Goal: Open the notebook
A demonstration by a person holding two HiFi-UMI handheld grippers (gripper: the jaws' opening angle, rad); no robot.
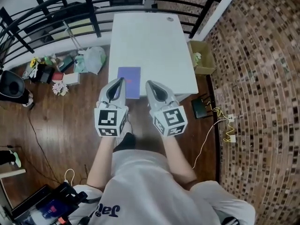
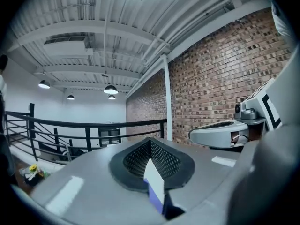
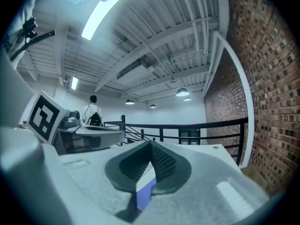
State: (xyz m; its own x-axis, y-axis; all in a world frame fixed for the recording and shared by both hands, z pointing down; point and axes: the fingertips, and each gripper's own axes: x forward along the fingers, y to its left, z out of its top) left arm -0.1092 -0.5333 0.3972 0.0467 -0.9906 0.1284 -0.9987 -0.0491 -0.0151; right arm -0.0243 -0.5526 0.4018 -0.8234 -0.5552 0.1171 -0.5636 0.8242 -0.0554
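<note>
A purple notebook [image 1: 129, 81] lies closed near the front edge of a white table [image 1: 150, 41]. My left gripper [image 1: 122, 80] hovers over the notebook's front left corner, its tips meeting, nothing held. Just right of the notebook, my right gripper [image 1: 148, 83] is shut and empty too. In the left gripper view the jaws [image 2: 150, 142] touch at the tips, and a strip of purple notebook [image 2: 155, 198] shows below them. The right gripper view shows its shut jaws [image 3: 151, 146] with the notebook [image 3: 146, 193] below.
A black railing [image 1: 93, 8] runs behind the table. Bags and clutter [image 1: 61, 69] sit on the wooden floor at the left. A cardboard box [image 1: 202, 57] stands at the table's right, and a brick wall [image 1: 262, 78] beyond it.
</note>
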